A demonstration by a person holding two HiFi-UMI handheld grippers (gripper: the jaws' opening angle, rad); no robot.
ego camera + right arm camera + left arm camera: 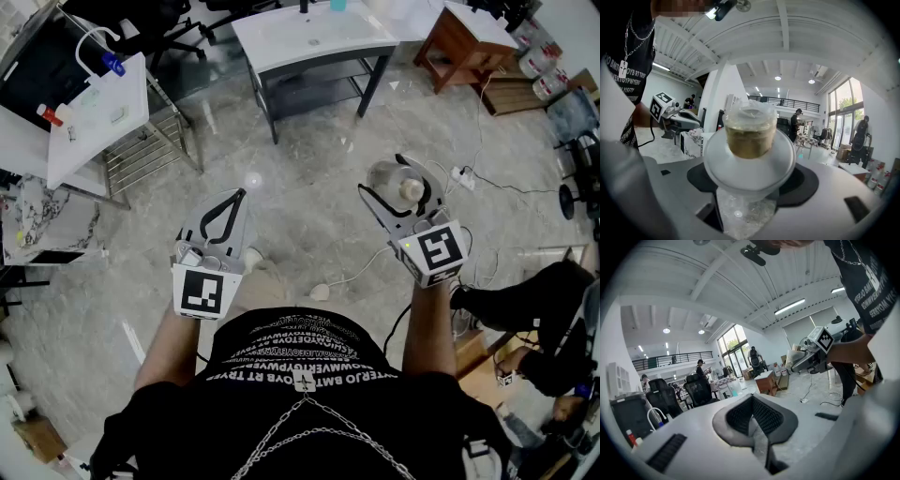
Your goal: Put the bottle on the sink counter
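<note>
Right tool [397,187] spread wide, pinching the bottle [749,154] round its body, well short of the sink surface [309,39]; left tool [752,401] pressed together, empty. Clear plastic, likely light and slippery: grip the body, not the cap.

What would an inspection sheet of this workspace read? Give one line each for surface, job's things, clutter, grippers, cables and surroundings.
Surface: sink counter, white top mostly bare, ahead across the floor.
Job's things: bottle, clear with a tan top, not yet on the counter.
Clutter: teal item at the counter's back edge; blue-capped bottle on the white side table.
Grippers: right hand-held gripper clamps the bottle; left hand-held gripper shut, nothing in it.
Cables: white cable and power strip on the floor.
Surroundings: marble floor, wooden cabinet, people in the background.
</note>
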